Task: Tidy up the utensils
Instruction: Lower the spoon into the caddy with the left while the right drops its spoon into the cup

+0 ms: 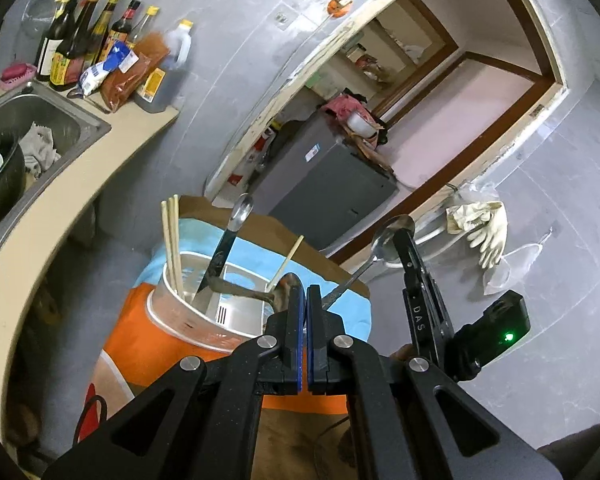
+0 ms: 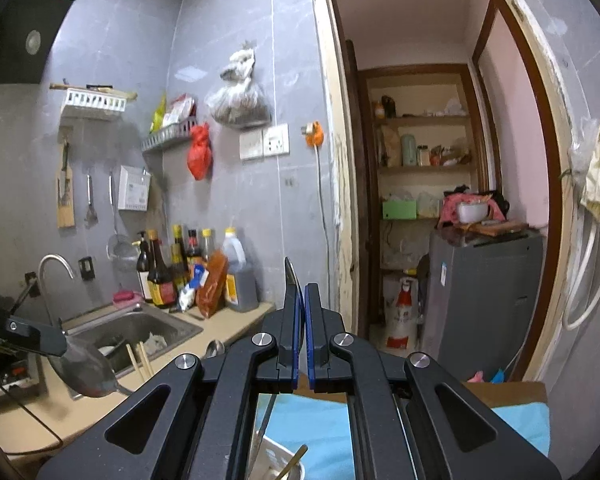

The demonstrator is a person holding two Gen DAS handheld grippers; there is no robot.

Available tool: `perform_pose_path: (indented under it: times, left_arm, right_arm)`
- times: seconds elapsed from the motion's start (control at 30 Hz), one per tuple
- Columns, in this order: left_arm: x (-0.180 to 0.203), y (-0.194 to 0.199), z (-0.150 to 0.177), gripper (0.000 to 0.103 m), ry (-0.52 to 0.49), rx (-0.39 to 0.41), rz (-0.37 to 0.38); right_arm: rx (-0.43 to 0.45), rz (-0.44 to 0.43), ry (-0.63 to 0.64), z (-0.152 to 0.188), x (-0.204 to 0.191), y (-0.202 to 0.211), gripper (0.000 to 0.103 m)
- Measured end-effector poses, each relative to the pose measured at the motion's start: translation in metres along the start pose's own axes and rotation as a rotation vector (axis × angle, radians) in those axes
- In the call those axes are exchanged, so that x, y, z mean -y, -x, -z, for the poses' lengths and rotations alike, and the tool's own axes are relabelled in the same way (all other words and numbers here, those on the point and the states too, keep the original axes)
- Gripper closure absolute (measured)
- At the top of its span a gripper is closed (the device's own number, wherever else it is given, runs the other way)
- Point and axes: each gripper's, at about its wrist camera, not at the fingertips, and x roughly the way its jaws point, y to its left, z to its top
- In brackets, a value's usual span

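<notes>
In the left wrist view a white utensil holder (image 1: 204, 312) stands on a blue and orange cloth (image 1: 148, 332). It holds wooden chopsticks (image 1: 172, 248) and a black-handled spoon (image 1: 236, 220). My left gripper (image 1: 305, 292) is shut on a dark metal spoon (image 1: 288, 284), whose bowl shows in the right wrist view (image 2: 86, 372). My right gripper (image 1: 404, 236) is shut on a silver spoon (image 1: 388, 240), held up to the right of the holder. In the right wrist view its bowl edge (image 2: 294, 284) sticks up between the right gripper (image 2: 304, 292) pads.
A steel sink (image 1: 52, 128) with a dark pot and a rag sits in the beige counter (image 1: 80, 200). Sauce bottles (image 2: 188, 268) stand by the wall. A grey fridge (image 2: 484, 296) stands in the doorway. Rubber gloves (image 1: 484, 228) hang on the right wall.
</notes>
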Motion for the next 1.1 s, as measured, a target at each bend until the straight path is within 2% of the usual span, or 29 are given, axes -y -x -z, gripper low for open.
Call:
perform_pose_path:
  times: [0.27, 0.43, 0.63, 0.97, 1.1]
  left_arm:
    - [-0.009, -0.004, -0.011, 0.103, 0.040, -0.015, 0.003]
    - [-0.009, -0.010, -0.013, 0.103, 0.038, -0.009, -0.033]
    - [-0.011, -0.013, -0.013, 0.103, 0.031, 0.007, -0.041]
    - [-0.010, -0.045, 0.004, 0.103, -0.112, 0.022, -0.156]
    - [-0.013, -0.054, 0.015, 0.103, -0.137, 0.017, -0.151]
  right_arm:
    - [-0.044, 0.011, -0.001, 0.013, -0.003, -0.018, 0.101]
    - [-0.042, 0.021, 0.011, 0.018, -0.005, -0.023, 0.101]
    - [-0.062, 0.009, 0.011, 0.025, -0.006, -0.025, 0.101]
    - [-0.079, -0.015, 0.017, 0.039, -0.009, -0.026, 0.101]
    - [-0.115, -0.040, 0.010, 0.046, -0.010, -0.026, 0.096]
